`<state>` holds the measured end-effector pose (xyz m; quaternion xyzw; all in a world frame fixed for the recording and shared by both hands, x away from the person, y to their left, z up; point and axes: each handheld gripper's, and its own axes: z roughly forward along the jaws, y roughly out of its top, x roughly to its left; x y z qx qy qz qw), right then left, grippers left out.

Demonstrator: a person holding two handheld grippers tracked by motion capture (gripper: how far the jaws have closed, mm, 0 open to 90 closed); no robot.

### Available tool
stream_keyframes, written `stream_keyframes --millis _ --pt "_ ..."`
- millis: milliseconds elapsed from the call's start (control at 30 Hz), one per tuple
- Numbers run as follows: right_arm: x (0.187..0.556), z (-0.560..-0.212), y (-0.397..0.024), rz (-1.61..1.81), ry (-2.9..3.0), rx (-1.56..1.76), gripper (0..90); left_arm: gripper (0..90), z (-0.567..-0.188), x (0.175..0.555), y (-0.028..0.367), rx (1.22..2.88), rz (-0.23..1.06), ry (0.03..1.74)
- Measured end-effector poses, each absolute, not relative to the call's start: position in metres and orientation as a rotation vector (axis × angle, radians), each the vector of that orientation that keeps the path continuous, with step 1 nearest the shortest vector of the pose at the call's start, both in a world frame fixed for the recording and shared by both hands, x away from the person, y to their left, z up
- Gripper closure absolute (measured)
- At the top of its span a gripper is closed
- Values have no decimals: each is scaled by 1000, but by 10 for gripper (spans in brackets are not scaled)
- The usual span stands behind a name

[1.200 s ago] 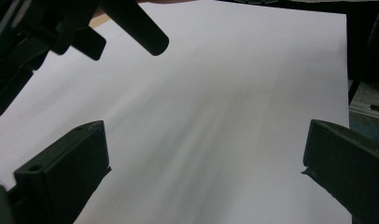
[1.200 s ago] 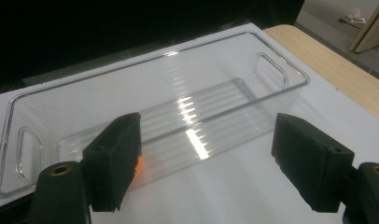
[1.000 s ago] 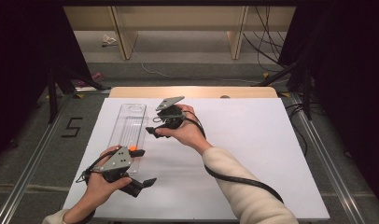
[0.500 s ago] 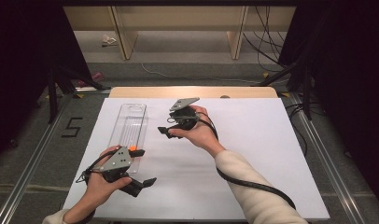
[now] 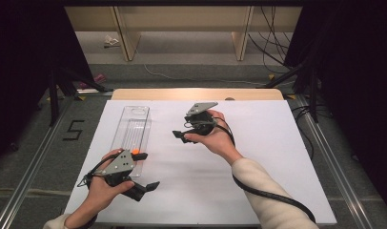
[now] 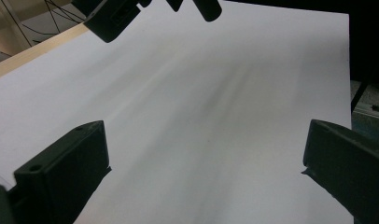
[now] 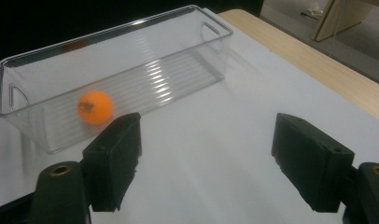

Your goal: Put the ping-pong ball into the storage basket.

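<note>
Bare white table (image 5: 258, 157) spreads between both wide-open, empty tongs, the right gripper (image 5: 181, 136) facing the clear bin (image 5: 134, 126), with the orange ball (image 7: 94, 107) at its near end beside the left gripper (image 5: 153, 186).

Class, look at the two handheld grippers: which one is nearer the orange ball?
The left gripper; its body sits beside the orange ball in the clear bin, while the right gripper is farther away.

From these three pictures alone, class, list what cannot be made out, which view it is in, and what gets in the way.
1. Small orange ball, high view: mostly covered by the left tool and its grey plate.
2. Black print on the ball, right tool view: too small to read.
3. Clear plastic bin, high view: near end hidden by the left hand.
4. Right tool, left tool view: cut off by the top edge.
</note>
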<state>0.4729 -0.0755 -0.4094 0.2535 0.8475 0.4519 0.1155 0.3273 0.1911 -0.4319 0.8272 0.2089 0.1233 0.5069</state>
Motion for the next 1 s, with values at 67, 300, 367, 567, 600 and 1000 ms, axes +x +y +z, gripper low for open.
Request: stream_keyframes --millis 67,300,367,567,600,1000 --pt "471 -410 -82 1322 2477 755 252 0 -432 327 191 1995 297 503" --pt "466 -411 -102 1326 2450 792 252 0 -432 327 191 1996 299 504" --pt "464 -411 -108 1319 2445 799 252 0 -432 327 191 1996 299 504" --pt "458 -412 -126 1324 2417 835 251 0 -432 327 191 1996 299 506" --pt "457 -412 -129 1324 2414 840 251 0 -432 327 191 1996 300 506" --pt "445 -413 -158 1328 2371 888 250 0 -432 327 191 1997 302 510"
